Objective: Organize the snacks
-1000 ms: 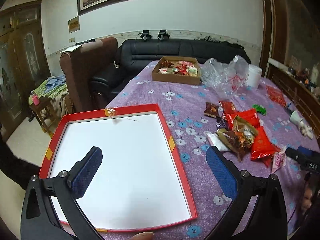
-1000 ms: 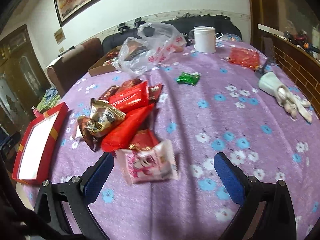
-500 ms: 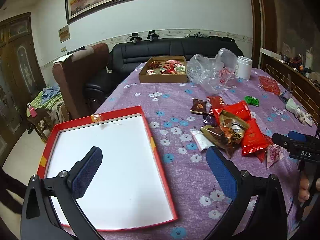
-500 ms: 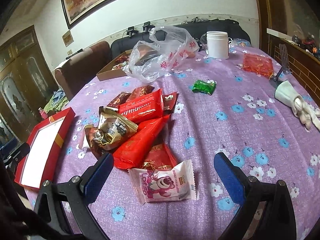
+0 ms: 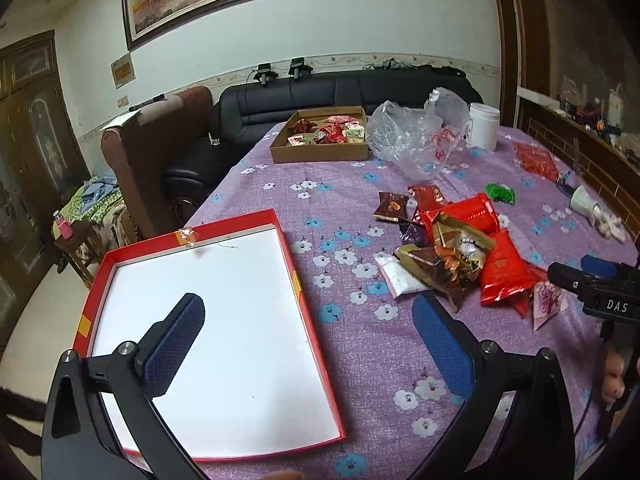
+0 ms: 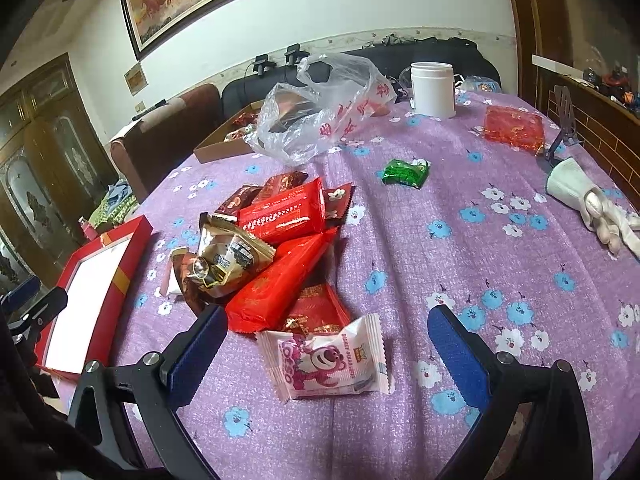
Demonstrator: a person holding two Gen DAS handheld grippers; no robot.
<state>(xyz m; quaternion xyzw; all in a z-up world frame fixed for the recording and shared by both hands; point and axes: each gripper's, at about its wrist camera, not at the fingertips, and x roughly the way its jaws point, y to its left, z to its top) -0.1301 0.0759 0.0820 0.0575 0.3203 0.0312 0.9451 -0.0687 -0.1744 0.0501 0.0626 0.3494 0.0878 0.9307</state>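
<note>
Lining up for the first pick: right gripper [image 6: 324,354] is held wide open over the pink packet [image 6: 325,360], which lies flat on the tablecloth [image 6: 460,208] between the pads, not yet touched. Snack pile [image 6: 272,248] sits just above it, centre-left of frame; one red pack overlaps the pink packet's top edge. Left gripper [image 5: 308,344] is also wide open, nothing held, hovering over the red tray's [image 5: 298,280] right rim at lower left. Tray is seen bare inside, so sorting is judged as just starting. Next move: pads to be lowered and closed across the packet's short sides, then carried left to the tray. Thin film is expected to crumple or slip.
</note>
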